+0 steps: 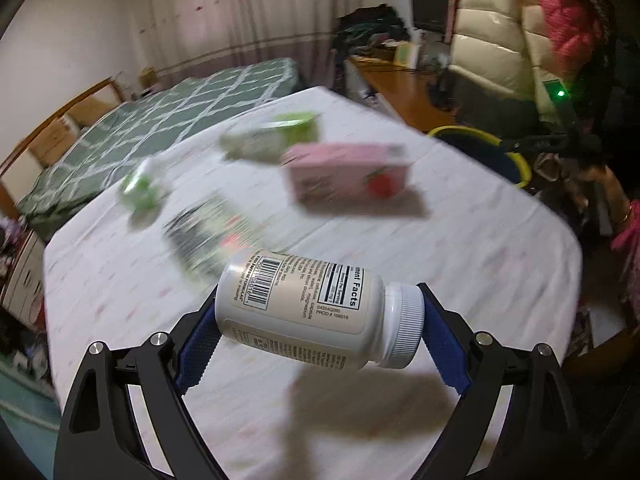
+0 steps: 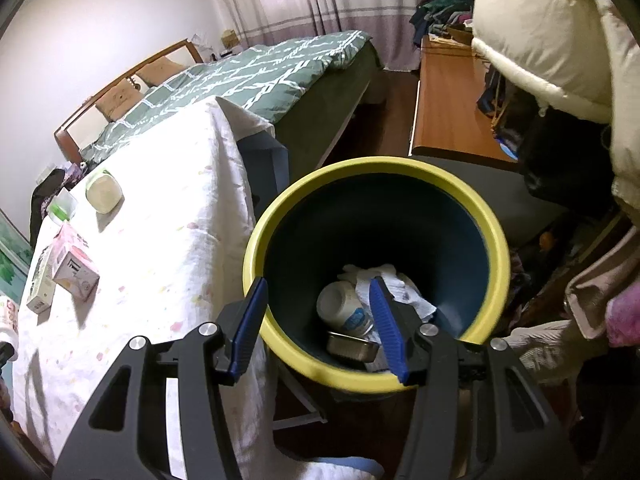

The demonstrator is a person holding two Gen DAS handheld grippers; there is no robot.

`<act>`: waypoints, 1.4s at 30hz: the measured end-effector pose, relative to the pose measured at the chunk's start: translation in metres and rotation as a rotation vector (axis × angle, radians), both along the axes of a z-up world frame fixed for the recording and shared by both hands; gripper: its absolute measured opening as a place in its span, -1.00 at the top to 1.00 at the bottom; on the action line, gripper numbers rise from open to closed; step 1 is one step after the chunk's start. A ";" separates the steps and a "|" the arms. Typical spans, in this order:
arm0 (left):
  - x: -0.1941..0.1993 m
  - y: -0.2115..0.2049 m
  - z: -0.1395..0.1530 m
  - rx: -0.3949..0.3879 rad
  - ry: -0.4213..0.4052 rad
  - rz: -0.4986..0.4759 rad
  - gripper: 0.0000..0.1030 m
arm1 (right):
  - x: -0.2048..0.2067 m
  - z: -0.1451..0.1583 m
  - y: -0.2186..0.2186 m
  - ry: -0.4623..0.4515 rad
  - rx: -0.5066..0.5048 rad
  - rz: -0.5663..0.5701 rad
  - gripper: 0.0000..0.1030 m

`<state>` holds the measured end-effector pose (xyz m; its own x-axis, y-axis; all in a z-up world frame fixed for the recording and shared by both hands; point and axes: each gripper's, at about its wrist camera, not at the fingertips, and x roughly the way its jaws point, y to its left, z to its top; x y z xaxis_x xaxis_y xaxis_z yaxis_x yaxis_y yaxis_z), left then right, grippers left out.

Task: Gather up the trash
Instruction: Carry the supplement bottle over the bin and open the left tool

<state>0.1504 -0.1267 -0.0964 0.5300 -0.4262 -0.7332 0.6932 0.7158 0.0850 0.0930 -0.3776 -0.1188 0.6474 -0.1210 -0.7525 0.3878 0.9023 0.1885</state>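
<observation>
My left gripper is shut on a white supplement bottle, which lies crosswise between the blue pads, base on one and cap on the other, above the white-clothed table. Blurred on the cloth beyond are a pink carton, a green carton, a small green-and-white container and a dark packet. My right gripper stands open and empty over the yellow-rimmed bin. Inside the bin lie a white bottle, crumpled tissue and a metal tray.
The bin stands on the floor off the table's right corner; its rim shows in the left wrist view. A green-quilted bed lies behind the table, a wooden desk to the right. A person's puffy white jacket fills the upper right.
</observation>
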 end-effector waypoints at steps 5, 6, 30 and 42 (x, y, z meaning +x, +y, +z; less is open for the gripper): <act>-0.007 -0.072 0.012 -0.037 0.013 -0.123 -0.73 | -0.026 0.006 -0.005 -0.003 -0.032 -0.045 0.02; -0.007 -0.089 0.014 -0.047 0.019 -0.149 -0.73 | -0.032 0.008 -0.006 -0.001 -0.043 -0.056 0.02; 0.047 -0.372 -0.020 0.007 0.152 -0.248 -0.73 | -0.136 0.001 -0.050 0.008 -0.079 -0.218 -0.06; 0.049 -0.350 0.004 -0.073 0.116 -0.166 -0.86 | -0.128 0.002 -0.040 0.005 -0.069 -0.189 -0.10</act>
<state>0.1995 -0.4765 -0.0928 0.3624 -0.5547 -0.7489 0.8039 0.5927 -0.0500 -0.0347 -0.4172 -0.1165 0.6045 -0.2915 -0.7413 0.5519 0.8244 0.1259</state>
